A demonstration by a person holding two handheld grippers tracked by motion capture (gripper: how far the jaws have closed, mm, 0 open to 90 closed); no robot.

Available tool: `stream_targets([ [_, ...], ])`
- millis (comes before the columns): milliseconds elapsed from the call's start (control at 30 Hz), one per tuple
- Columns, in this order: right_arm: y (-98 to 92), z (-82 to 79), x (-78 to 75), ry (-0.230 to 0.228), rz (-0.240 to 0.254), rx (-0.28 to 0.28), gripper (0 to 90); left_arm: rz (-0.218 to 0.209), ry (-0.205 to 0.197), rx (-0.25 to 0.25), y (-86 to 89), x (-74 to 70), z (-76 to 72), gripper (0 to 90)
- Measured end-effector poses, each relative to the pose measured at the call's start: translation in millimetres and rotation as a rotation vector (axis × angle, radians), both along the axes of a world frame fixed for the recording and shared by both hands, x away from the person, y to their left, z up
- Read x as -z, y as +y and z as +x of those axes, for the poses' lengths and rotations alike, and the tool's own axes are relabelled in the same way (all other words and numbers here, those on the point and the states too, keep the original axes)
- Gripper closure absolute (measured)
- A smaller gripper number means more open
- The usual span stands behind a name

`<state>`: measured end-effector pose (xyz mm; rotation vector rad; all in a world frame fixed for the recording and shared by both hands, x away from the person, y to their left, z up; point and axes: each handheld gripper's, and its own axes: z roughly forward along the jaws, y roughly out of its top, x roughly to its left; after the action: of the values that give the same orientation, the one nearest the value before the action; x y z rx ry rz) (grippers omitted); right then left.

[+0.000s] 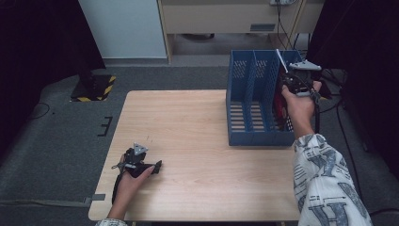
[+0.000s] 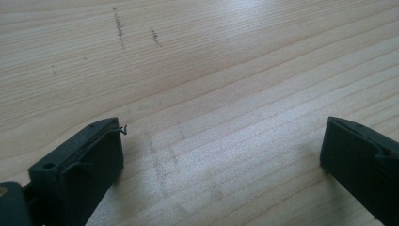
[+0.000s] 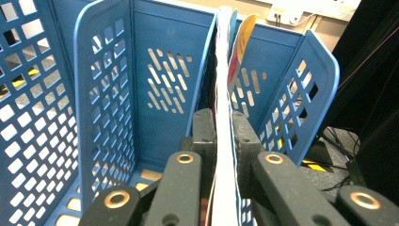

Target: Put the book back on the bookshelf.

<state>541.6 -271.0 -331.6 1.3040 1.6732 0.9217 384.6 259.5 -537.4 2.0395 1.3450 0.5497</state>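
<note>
Blue perforated plastic three-slot file rack (image 1: 244,94) stands at the far right of the light wood-grain surface (image 1: 197,141). Right tool (image 3: 221,136) is raised over the rack's rightmost slot, jaws clamped on a thin white-edged booklet (image 3: 225,94) standing upright in that slot. Left tool (image 1: 141,165) rests on the surface near left, jaws wide, nothing between them.

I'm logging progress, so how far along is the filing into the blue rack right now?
Done: the booklet is already lowered into the blue file rack's rightmost slot. In hand: the right gripper is clamped on its edge, not yet let go. Left: release and withdraw. The left gripper rests open on the table, holding nothing.
</note>
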Motion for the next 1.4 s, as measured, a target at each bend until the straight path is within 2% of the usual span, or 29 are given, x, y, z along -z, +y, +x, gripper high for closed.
stream_targets([
  [67,0.6,-0.2,0.3,-0.002,0.015,-0.006,73.7,0.001,0.001,0.001,0.1,0.0,0.0,0.0],
  [100,0.6,-0.2,0.3,-0.002,0.015,-0.006,73.7,0.002,0.001,0.001,0.1,-0.1,0.0,0.0],
  [133,0.6,-0.7,0.6,-0.005,0.03,-0.015,66.9,0.002,0.001,0.001,0.1,-0.1,0.0,0.0],
  [167,0.6,-0.7,0.6,-0.005,0.03,-0.015,66.9,0.002,0.001,0.001,0.1,-0.1,0.0,0.0],
  [367,0.1,-5.5,1.6,-0.016,0.092,-0.052,43.1,0.001,0.001,0.001,0.1,-0.1,0.0,0.0],
  [733,-3.0,-21.5,1.3,-0.052,0.132,-0.109,17.7,0.002,0.001,0.001,0.0,-0.1,0.0,0.0],
  [1067,-5.3,-40.2,1.0,-0.066,0.149,-0.136,8.0,0.002,0.001,0.001,0.0,-0.1,0.0,0.0],
  [1200,-6.5,-50.9,6.8,-0.064,0.156,-0.148,6.2,0.002,0.001,0.001,-0.1,-0.1,0.0,0.0],
  [1267,-6.6,-56.8,10.8,-0.058,0.145,-0.157,5.3,0.002,0.0,0.001,-0.1,-0.1,0.0,0.0],
  [1400,-8.5,-72.6,22.8,-0.053,0.16,-0.174,4.5,0.002,0.001,0.0,-0.2,-0.1,0.0,0.0],
])
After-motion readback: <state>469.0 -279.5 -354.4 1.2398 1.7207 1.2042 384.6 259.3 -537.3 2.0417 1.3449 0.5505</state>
